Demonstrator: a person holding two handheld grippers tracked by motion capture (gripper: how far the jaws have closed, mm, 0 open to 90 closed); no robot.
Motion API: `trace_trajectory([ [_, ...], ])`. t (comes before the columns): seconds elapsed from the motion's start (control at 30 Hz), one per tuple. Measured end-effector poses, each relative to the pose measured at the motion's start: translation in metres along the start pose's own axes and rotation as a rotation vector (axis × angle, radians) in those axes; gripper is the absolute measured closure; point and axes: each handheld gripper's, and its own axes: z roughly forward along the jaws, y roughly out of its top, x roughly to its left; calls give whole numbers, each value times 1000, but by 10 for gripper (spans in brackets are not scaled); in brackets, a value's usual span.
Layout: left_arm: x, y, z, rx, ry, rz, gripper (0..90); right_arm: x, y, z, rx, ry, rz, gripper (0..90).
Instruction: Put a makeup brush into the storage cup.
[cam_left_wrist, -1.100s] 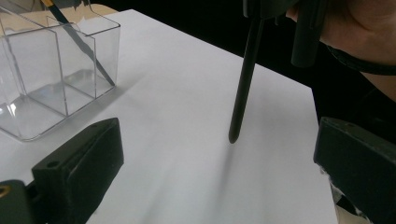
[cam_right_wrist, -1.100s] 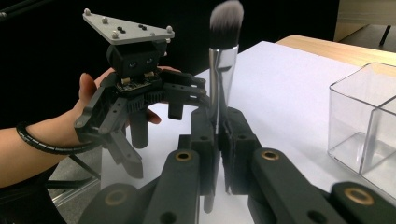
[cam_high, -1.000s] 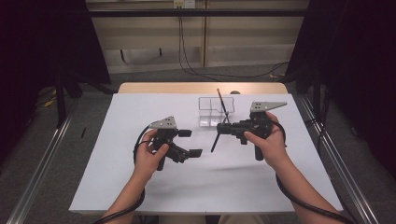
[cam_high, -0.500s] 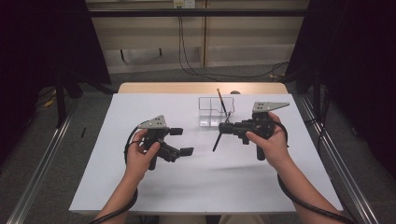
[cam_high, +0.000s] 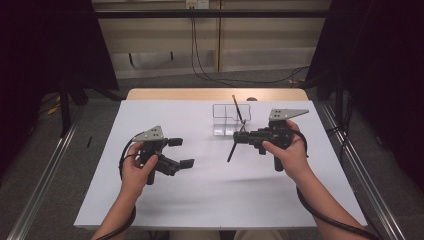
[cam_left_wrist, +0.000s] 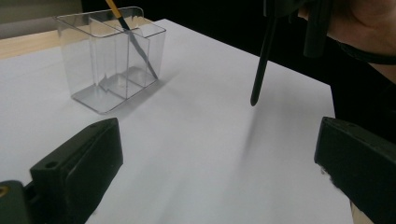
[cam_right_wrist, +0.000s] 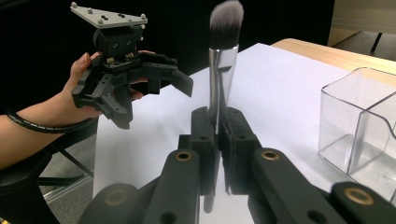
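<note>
My right gripper (cam_high: 240, 138) is shut on a makeup brush (cam_high: 232, 150), held above the white sheet with its dark handle hanging down. In the right gripper view the jaws (cam_right_wrist: 217, 128) clamp the silver ferrule of the makeup brush (cam_right_wrist: 223, 56), and the bristles point up. A clear divided container (cam_high: 220, 117) stands just behind it, holding a second brush (cam_high: 236, 107) with an orange-tipped handle. My left gripper (cam_high: 183, 152) is open over the sheet's left middle, nothing between its jaws. The left gripper view shows the container (cam_left_wrist: 112, 60) and the hanging brush handle (cam_left_wrist: 261, 60).
A white sheet (cam_high: 200, 200) covers the table, whose wooden far edge (cam_high: 200, 94) shows behind it. Metal rails run along both sides on the floor. Cables trail across the floor at the back. The sheet is bare between the two grippers and toward the near edge.
My left gripper has drifted to the left, away from the container and the right gripper, staying open. The right gripper and its brush have kept still.
</note>
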Motion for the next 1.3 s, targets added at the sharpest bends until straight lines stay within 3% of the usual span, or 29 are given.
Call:
trace_trajectory([
  [0.47, 5, -12, -25, -1, 48, 3, 9, 0, 1, 0, 2, -4, -10, 846],
  [1.3, 8, -23, -49, -7, 100, -3, 9, -3, 0, -4, -2, -17, -12, 846],
])
